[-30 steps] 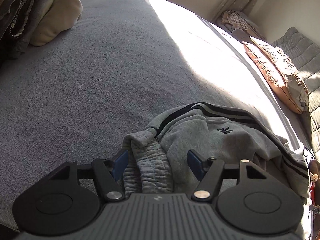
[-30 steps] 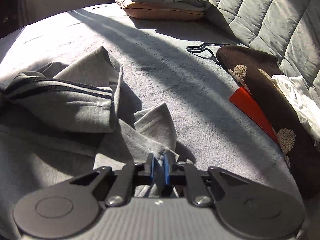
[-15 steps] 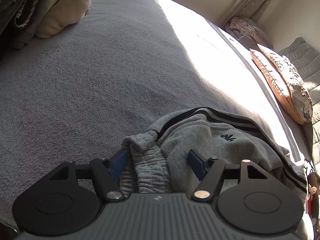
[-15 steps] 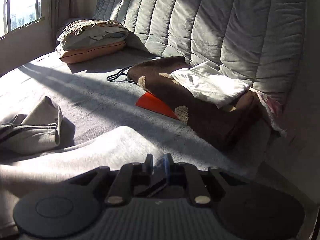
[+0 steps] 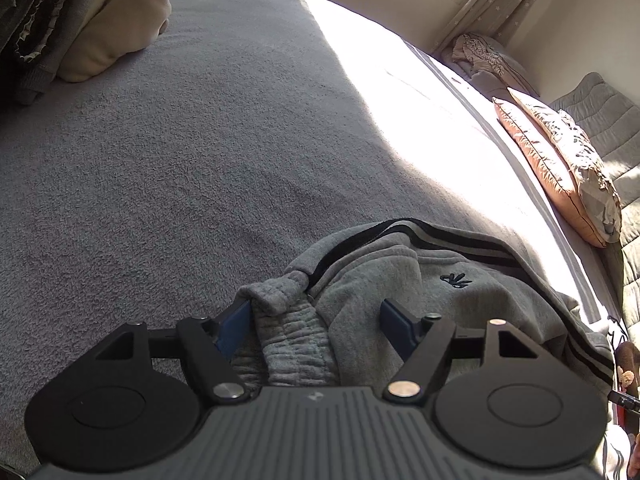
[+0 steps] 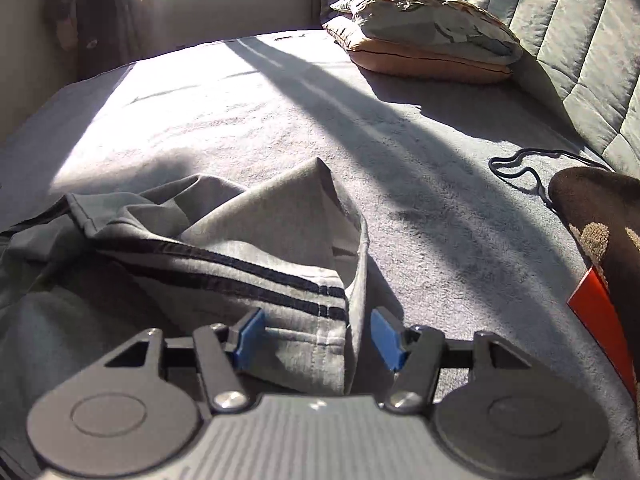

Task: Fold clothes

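Grey sweatpants with black side stripes lie bunched on the grey bedcover. My left gripper is open, its blue pads either side of the ribbed waistband and a fold of the fabric. In the right wrist view the same sweatpants show a striped leg end with a hem. My right gripper is open around that hem, and the cloth lies loose between the pads.
A grey bedcover spreads ahead, sunlit at the right. Folded clothes are stacked far left. Orange pillows lean on a quilted headboard. A black cord, a brown garment and a red item lie at the right.
My right gripper was shut on grey cloth; it swung up toward the headboard, came back down over the striped leg hem and is now open. The left gripper stayed open on the waistband.
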Tool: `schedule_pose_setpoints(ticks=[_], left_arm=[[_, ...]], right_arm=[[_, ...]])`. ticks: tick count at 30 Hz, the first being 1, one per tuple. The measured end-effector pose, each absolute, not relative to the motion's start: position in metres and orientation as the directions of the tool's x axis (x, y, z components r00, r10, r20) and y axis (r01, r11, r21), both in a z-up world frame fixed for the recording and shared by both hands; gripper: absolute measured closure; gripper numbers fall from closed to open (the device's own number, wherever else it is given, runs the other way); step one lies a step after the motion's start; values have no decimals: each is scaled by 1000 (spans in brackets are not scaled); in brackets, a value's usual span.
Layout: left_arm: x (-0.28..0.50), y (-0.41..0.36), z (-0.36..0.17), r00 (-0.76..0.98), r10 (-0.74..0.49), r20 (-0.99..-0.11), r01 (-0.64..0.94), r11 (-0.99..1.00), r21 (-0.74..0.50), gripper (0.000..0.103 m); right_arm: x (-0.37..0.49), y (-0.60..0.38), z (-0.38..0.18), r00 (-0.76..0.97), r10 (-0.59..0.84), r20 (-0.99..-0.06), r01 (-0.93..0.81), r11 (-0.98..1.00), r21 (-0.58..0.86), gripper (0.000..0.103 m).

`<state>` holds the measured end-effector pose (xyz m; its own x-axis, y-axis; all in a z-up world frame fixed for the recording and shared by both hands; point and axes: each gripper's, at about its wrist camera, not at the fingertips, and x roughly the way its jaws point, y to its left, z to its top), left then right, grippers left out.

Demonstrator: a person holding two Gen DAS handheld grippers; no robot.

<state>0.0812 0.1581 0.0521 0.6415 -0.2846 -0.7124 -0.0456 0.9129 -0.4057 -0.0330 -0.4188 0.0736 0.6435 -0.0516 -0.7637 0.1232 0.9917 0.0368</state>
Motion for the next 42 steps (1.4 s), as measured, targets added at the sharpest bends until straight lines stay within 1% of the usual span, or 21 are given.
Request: schedule_pose_setpoints(ticks=[1, 2, 3, 4, 5, 7, 10, 12, 14, 18, 19, 21, 22, 26, 27, 30, 32, 37, 39, 41, 42], left_arm=[[82, 158, 51, 645, -281, -711, -48, 913, -405, 29], [82, 158, 50, 648, -279, -709, -50, 913, -405, 29], [82, 158, 50, 651, -276, -707, -50, 914, -403, 29], [82, 157, 49, 656, -274, -704, -46, 916, -399, 30], [82, 157, 49, 659, -270, -702, -42, 919, -393, 31], [82, 155, 49, 664, -257, -702, -38, 926, -375, 33], [81, 150, 52, 679, -243, -693, -13, 939, -343, 53], [79, 149, 54, 689, -241, -684, -8, 941, -339, 61], [76, 148, 59, 701, -243, -670, -1, 940, -341, 79], [71, 146, 66, 719, -235, -654, 4, 942, -334, 82], [71, 146, 65, 718, -230, -657, -3, 943, -334, 82], [71, 145, 62, 717, -225, -660, -3, 945, -327, 80], [71, 144, 61, 717, -222, -661, -7, 946, -324, 76], [76, 147, 55, 692, -234, -683, -42, 931, -362, 40], [78, 147, 52, 683, -235, -692, -53, 928, -368, 38], [78, 142, 47, 682, -208, -701, -67, 937, -343, 36], [78, 137, 49, 685, -190, -703, -62, 946, -317, 34], [78, 138, 46, 691, -193, -697, -64, 944, -325, 34], [77, 138, 46, 695, -187, -694, -62, 946, -317, 41], [77, 135, 47, 700, -180, -691, -53, 952, -302, 53], [76, 134, 47, 705, -179, -686, -50, 952, -300, 54]], right_arm=[[-23, -413, 66, 634, -38, -772, 106, 994, 37, 46], [-15, -406, 56, 623, -25, -782, 96, 994, 44, 72], [-12, -398, 46, 613, -22, -790, 92, 995, 43, 89], [-9, -391, 40, 607, -34, -794, 84, 996, 22, 99], [-7, -385, 39, 611, -44, -790, 77, 997, 4, 103], [-3, -375, 48, 647, -62, -760, 65, 998, -26, 103], [-8, -372, 79, 734, -96, -672, 95, 995, -39, 103], [-18, -376, 100, 788, -133, -601, 131, 990, -47, 103], [-30, -381, 122, 833, -176, -524, 172, 983, -56, 103], [-53, -393, 160, 892, -249, -376, 243, 968, -64, 103], [-54, -397, 157, 890, -225, -397, 217, 974, -65, 98], [-50, -409, 136, 856, -110, -505, 107, 994, -35, 68], [-46, -415, 121, 822, -64, -566, 69, 998, -14, 43], [-30, -423, 82, 735, -16, -678, 42, 999, 22, 42], [-27, -423, 76, 731, -13, -683, 37, 999, 20, 42], [-12, -419, 58, 697, -8, -717, 12, 1000, 1, 41], [-4, -411, 41, 664, -76, -744, 20, 996, -84, 41], [1, -407, 30, 674, -109, -730, 32, 992, -119, 35], [3, -405, 32, 680, -134, -721, 35, 988, -151, 35], [2, -401, 30, 681, -183, -709, 50, 978, -205, 24], [2, -400, 28, 681, -193, -706, 51, 975, -218, 25]])
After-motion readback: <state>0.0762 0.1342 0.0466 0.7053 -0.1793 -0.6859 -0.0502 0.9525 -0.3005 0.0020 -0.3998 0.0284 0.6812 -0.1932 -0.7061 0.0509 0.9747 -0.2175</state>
